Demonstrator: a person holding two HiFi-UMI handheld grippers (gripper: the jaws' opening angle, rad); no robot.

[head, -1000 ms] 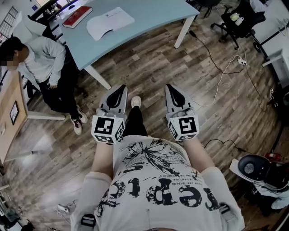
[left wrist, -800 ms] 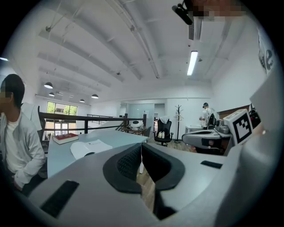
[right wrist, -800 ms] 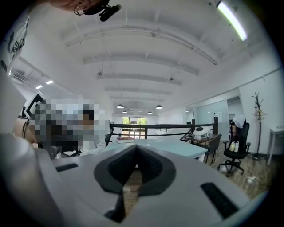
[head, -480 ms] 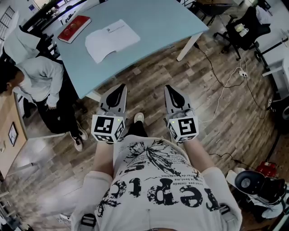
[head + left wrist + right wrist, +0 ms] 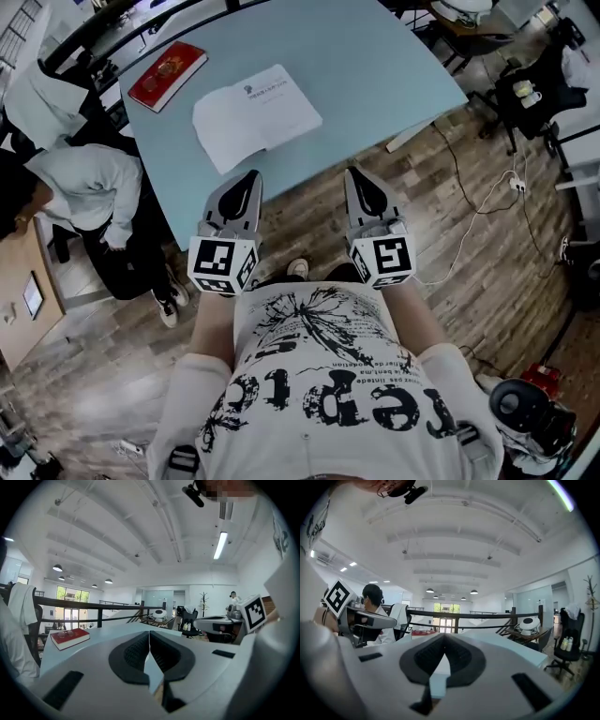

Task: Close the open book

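The open book (image 5: 255,117) lies flat with white pages up on the light blue table (image 5: 375,66), just beyond both grippers. A little short of the table's near edge, my left gripper (image 5: 249,178) is shut with nothing in it, its tips pointing at the book's near left corner. My right gripper (image 5: 358,176) is level with it, also shut and empty, below the book's right side. In the left gripper view the jaws (image 5: 149,637) meet over the tabletop (image 5: 108,634). The right gripper (image 5: 444,639) shows the same closed pads.
A closed red book (image 5: 167,75) (image 5: 70,638) with glasses on it lies at the table's far left. A seated person (image 5: 84,197) is left of the table. A white table leg (image 5: 408,136), floor cables (image 5: 487,197) and an office chair (image 5: 525,94) are on the right.
The table and open book have come much closer in the head view as both grippers travelled forward together. Both stay shut and empty.
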